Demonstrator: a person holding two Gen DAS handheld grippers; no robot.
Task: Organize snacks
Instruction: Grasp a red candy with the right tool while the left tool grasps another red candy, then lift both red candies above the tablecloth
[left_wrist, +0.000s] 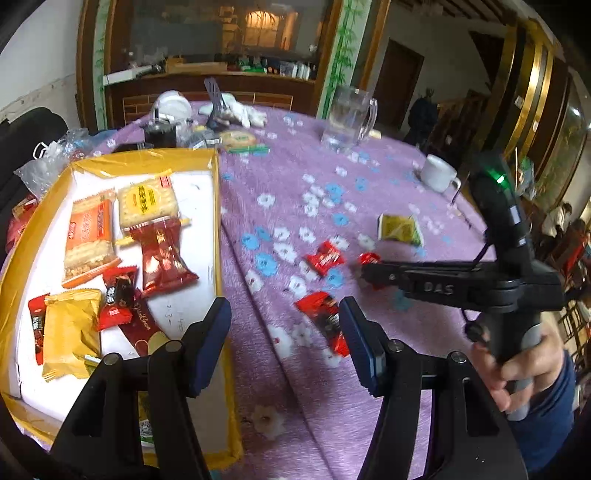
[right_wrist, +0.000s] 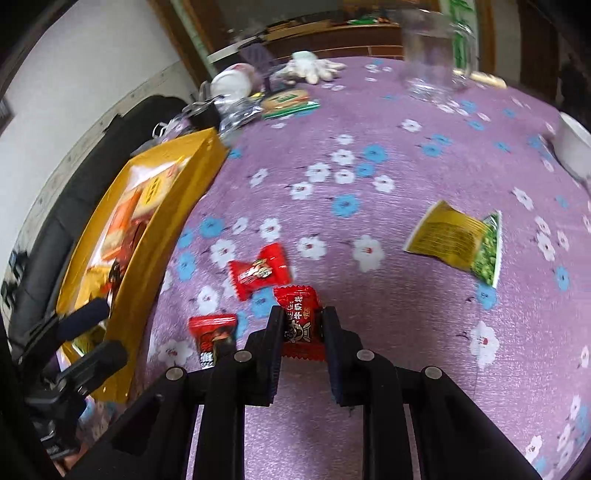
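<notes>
My right gripper (right_wrist: 301, 321) is shut on a red candy packet (right_wrist: 300, 317) just above the purple flowered tablecloth; it also shows in the left wrist view (left_wrist: 369, 266). My left gripper (left_wrist: 284, 321) is open and empty, hovering at the right edge of the yellow box (left_wrist: 218, 221) that holds several snack packets. Two more red candies lie on the cloth: one to the left of my right gripper (right_wrist: 258, 271), one partly dark nearer the box (right_wrist: 212, 334). A yellow-green pea packet (right_wrist: 458, 242) lies to the right.
A glass mug (left_wrist: 349, 118) and a white cup (left_wrist: 439, 173) stand at the far side. A white glove (right_wrist: 314, 70), a biscuit pack (right_wrist: 286, 99) and clutter sit behind the box. A black bag (right_wrist: 48, 236) lies left of the box.
</notes>
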